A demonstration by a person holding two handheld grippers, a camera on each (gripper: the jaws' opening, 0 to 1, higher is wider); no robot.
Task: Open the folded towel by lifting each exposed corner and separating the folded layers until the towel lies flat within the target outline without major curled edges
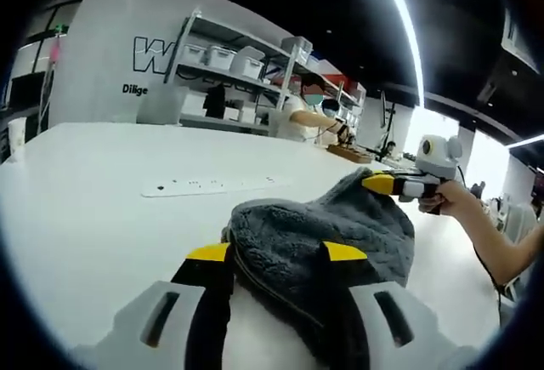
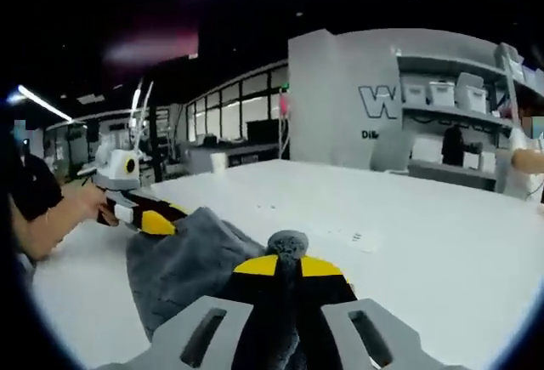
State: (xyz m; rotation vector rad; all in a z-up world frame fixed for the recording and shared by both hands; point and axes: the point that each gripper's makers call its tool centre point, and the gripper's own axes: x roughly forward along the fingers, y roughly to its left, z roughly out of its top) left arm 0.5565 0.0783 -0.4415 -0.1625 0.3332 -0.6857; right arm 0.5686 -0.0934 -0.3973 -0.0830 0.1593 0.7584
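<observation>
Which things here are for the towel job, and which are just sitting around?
For the job:
grey towel
left gripper, pinching the towel
right gripper, pinching the towel
white table

Just lying about:
white power strip
shelves with white bins

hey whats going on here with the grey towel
A person works a grey towel on a white table with two handheld grippers. The left gripper has towel between its jaws at the near edge; the right gripper is pinched shut on another part. The towel is bunched and partly lifted, not flat.
</observation>
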